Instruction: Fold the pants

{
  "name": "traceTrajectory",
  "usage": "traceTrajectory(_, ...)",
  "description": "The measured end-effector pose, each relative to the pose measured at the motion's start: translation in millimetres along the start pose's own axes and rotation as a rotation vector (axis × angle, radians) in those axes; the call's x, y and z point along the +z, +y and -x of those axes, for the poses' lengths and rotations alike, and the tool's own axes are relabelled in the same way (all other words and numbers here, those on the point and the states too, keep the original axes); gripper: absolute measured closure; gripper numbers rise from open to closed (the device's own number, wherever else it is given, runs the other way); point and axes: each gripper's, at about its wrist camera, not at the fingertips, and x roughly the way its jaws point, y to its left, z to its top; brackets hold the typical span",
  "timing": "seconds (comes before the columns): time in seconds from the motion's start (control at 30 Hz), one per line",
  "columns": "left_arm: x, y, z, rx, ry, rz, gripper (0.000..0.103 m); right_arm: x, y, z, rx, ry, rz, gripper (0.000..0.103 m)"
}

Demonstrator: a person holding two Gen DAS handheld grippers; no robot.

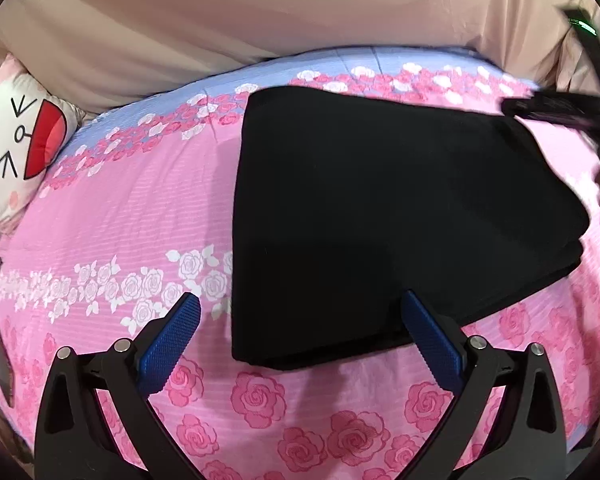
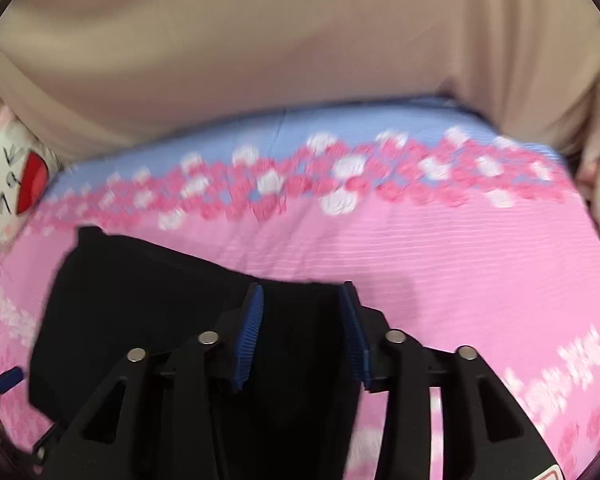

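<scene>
The black pants (image 1: 380, 208) lie folded in a thick stack on the pink rose-print bedsheet (image 1: 120, 208). My left gripper (image 1: 300, 312) is open, its blue pads spread wide just in front of the stack's near left corner, holding nothing. In the right wrist view the pants (image 2: 140, 300) lie left and below. My right gripper (image 2: 300, 300) is open above the pants' right edge, with nothing between its pads. The right gripper also shows blurred at the far right of the left wrist view (image 1: 556, 112).
A white cartoon-face pillow (image 1: 16, 140) lies at the bed's left end. A beige curtain (image 1: 260, 12) hangs behind the bed. The sheet's blue band (image 1: 300, 66) runs along the far edge. The right wrist view is motion-blurred.
</scene>
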Motion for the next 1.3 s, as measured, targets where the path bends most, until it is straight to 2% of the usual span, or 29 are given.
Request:
traceTrajectory(0.03,0.5,4.5,1.4,-0.024,-0.004,0.011,0.005,-7.9,-6.1,13.1,0.002,-0.015,-0.021,0.048)
traceTrajectory(0.17,0.7,29.0,2.3,-0.152,0.011,0.095,0.005,-44.4,-30.1,43.0,-0.006,0.013,-0.073,0.048)
traceTrajectory(0.23,0.1,44.0,1.7,-0.215,0.016,0.152,0.005,-66.1,-40.7,54.7,0.022,0.037,-0.118,0.048)
traceTrajectory(0.3,-1.0,57.8,-0.3,-0.241,0.017,0.211,0.005,-85.8,-44.9,61.3,0.049,0.057,-0.148,0.046)
traceTrajectory(0.37,-3.3,70.3,-4.7,-0.257,0.025,0.281,0.005,-98.0,-47.8,60.8,0.067,0.063,-0.179,0.036)
traceTrajectory(0.47,-3.2,77.4,-15.9,-0.306,0.045,0.355,0.005,-111.1,-47.9,51.0,0.146,0.098,-0.231,0.034)
traceTrajectory(0.57,1.6,73.4,-32.6,-0.42,0.088,0.404,0.005,-116.7,-43.5,37.6,0.217,0.131,-0.266,0.029)
traceTrajectory(0.6,3.4,69.6,-42.0,-0.492,0.111,0.422,0.005,-117.3,-40.0,32.4,0.242,0.136,-0.272,0.029)
traceTrajectory(0.63,4.4,65.9,-51.3,-0.517,0.149,0.441,0.005,-117.1,-36.8,28.0,0.266,0.144,-0.278,0.028)
traceTrajectory(0.7,10.2,58.8,-47.4,-0.485,0.112,0.439,0.005,-117.0,-30.5,18.4,0.325,0.157,-0.306,0.026)
traceTrajectory(0.73,14.5,50.8,-51.7,-0.499,0.141,0.412,0.005,-116.9,-28.9,16.7,0.327,0.142,-0.317,0.022)
traceTrajectory(0.77,16.6,45.8,-53.8,-0.483,0.152,0.396,0.005,-115.1,-26.5,14.5,0.32,0.128,-0.318,0.022)
traceTrajectory(0.8,18.7,41.7,-52.6,-0.452,0.136,0.379,0.011,-113.2,-24.2,12.5,0.315,0.122,-0.315,0.023)
traceTrajectory(0.87,19.0,34.1,-47.1,-0.376,0.131,0.334,0.031,-110.1,-20.6,9.3,0.318,0.128,-0.309,0.055)
traceTrajectory(0.93,19.2,39.4,-39.8,-0.378,0.11,0.332,0.064,-104.9,-12.9,22.1,0.317,0.105,-0.275,0.066)
traceTrajectory(0.97,19.1,42.2,-33.2,-0.389,0.099,0.323,0.069,-101.9,-9.0,29.7,0.316,0.092,-0.249,0.069)
traceTrajectory(1.03,16.9,48.6,-16.8,-0.415,0.083,0.307,0.075,-98.5,-2.6,52.0,0.344,0.067,-0.219,0.07)
traceTrajectory(1.13,0.9,50.4,2.5,-0.441,0.101,0.265,0.075,-108.3,0.5,82.3,0.37,0.072,-0.188,0.071)
traceTrajectory(1.23,-31.0,50.3,24.9,-0.493,0.145,0.238,0.075,-140.0,-6.4,103.4,0.368,0.13,-0.188,0.07)
traceTrajectory(1.3,-51.5,46.9,33.2,-0.5,0.165,0.222,0.071,-165.2,-11.2,102.9,0.337,0.179,-0.188,0.065)
